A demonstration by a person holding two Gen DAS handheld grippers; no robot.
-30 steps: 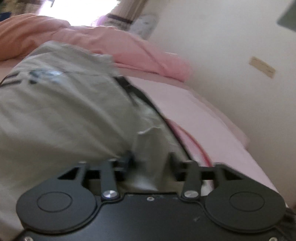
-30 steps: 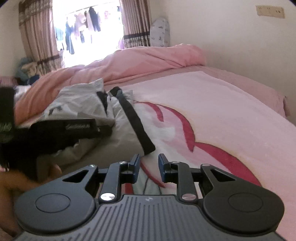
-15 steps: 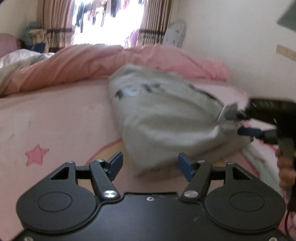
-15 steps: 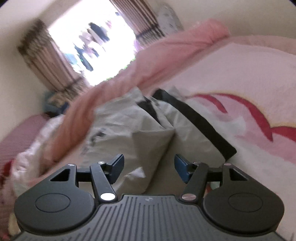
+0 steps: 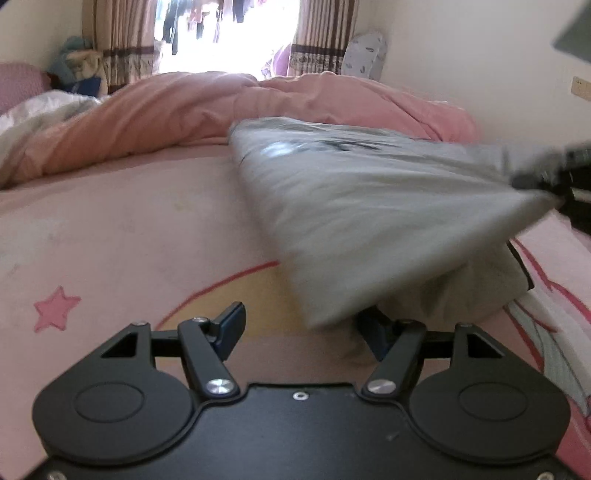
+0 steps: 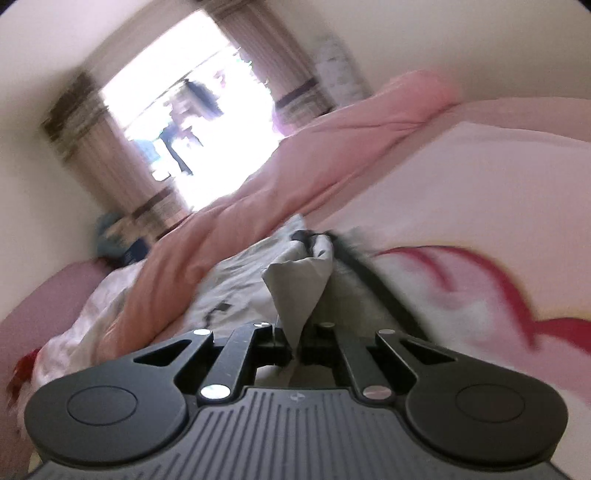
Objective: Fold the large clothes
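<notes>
A large grey garment (image 5: 354,206) with dark trim lies on the pink bed sheet (image 5: 110,229); one corner is lifted and stretched to the right. My left gripper (image 5: 303,328) is open and empty, low over the sheet just in front of the garment's near edge. My right gripper (image 6: 291,339) is shut on a pinched fold of the grey garment (image 6: 295,291), holding it up off the bed. The right gripper also shows blurred at the right edge of the left wrist view (image 5: 546,173).
A rumpled pink duvet (image 5: 177,110) lies across the far side of the bed. A white-grey blanket (image 5: 33,114) sits at far left. Curtains and a bright window (image 5: 225,33) are behind. A wall runs along the right side.
My left gripper let go of the garment, opened and drew back. My right gripper moved in, closed on a fold of the garment and lifts it to the right.
</notes>
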